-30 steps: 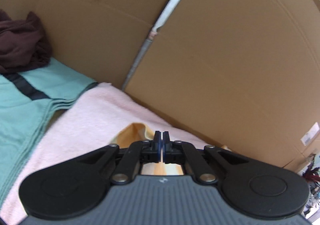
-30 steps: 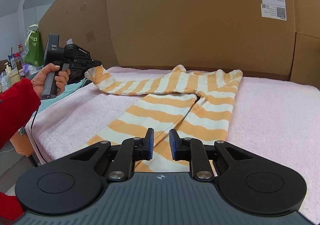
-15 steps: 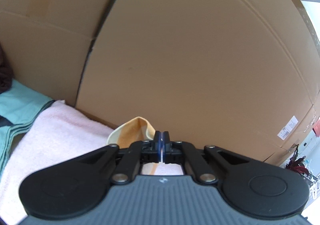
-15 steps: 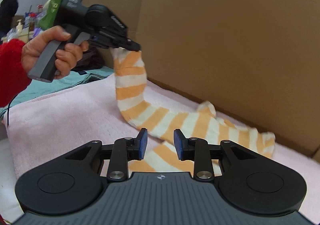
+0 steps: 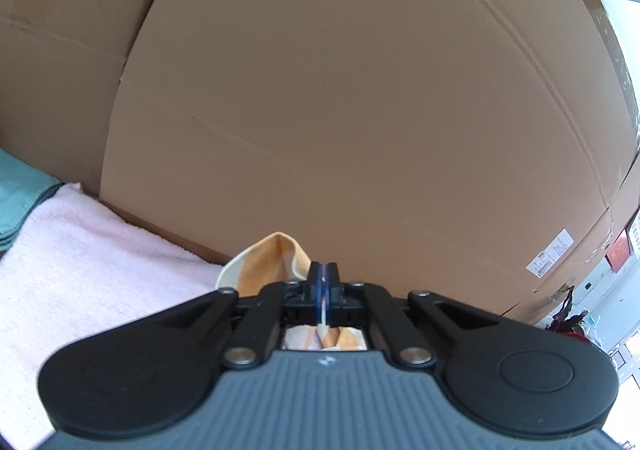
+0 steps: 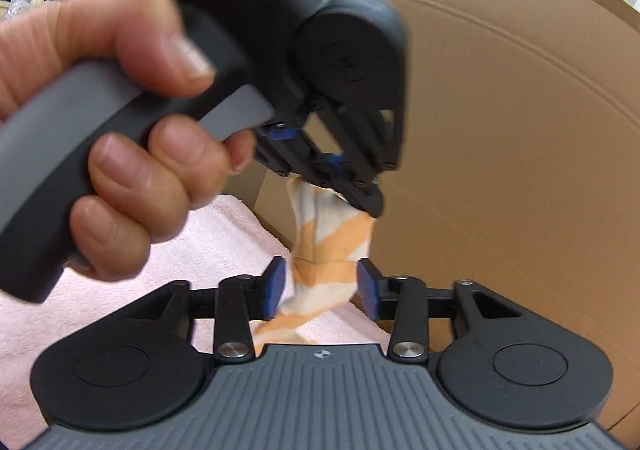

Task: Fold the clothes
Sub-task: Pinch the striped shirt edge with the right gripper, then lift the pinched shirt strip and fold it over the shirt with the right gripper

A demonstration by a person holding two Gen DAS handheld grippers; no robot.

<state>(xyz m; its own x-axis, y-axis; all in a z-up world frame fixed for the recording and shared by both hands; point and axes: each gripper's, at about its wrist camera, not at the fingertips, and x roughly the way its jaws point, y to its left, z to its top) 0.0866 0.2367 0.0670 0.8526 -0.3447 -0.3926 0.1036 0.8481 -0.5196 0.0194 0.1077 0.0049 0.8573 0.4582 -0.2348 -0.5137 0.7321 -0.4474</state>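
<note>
Soft knit striped garment (image 6: 328, 246), fluffy pink towel (image 5: 92, 250), matt cardboard (image 5: 360, 110).

The left wrist view is aimed forward and slightly upward along the closed left gripper (image 5: 324, 282), close to a tall brown cardboard wall (image 5: 360, 110). The right wrist view is aimed leftward across the pink terry towel (image 6: 224, 242), very near the left gripper (image 6: 360, 198). The orange-and-cream striped garment (image 6: 324, 250), wall and towel are shared.
</note>
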